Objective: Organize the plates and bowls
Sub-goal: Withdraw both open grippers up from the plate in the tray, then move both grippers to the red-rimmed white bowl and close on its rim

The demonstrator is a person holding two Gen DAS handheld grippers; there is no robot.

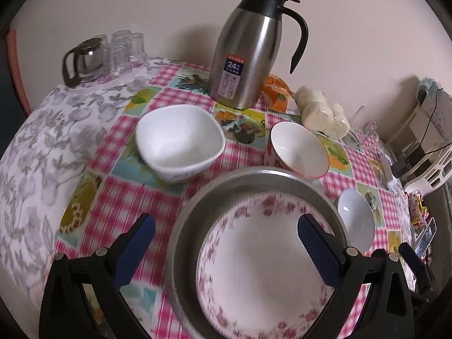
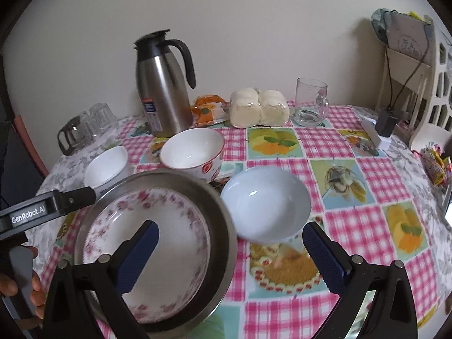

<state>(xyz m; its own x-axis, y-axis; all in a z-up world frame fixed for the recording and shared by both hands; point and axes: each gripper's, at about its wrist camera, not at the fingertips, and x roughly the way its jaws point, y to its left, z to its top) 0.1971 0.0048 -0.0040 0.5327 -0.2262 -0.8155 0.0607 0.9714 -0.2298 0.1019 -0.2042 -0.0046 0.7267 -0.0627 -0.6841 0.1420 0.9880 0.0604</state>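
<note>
A floral plate (image 1: 262, 279) lies inside a steel pan (image 1: 183, 243) near the table's front; both also show in the right wrist view, the plate (image 2: 175, 226) and the pan (image 2: 223, 220). My left gripper (image 1: 226, 251) is open above the pan's left rim, empty. My right gripper (image 2: 230, 257) is open, straddling the pan's right rim and the front of a pale blue bowl (image 2: 265, 203). A white square bowl (image 1: 180, 141) and a red-rimmed bowl (image 1: 299, 149) stand behind the pan. The left gripper's finger (image 2: 70, 197) shows at the pan's left rim.
A steel thermos jug (image 1: 248, 53) stands at the back, with a bag of buns (image 2: 260, 107), an orange packet (image 2: 209, 110) and a glass mug (image 2: 310, 104). A glass teapot and upturned glasses (image 1: 107, 53) stand far left. A white rack (image 2: 423, 84) and charger (image 2: 381, 130) are at right.
</note>
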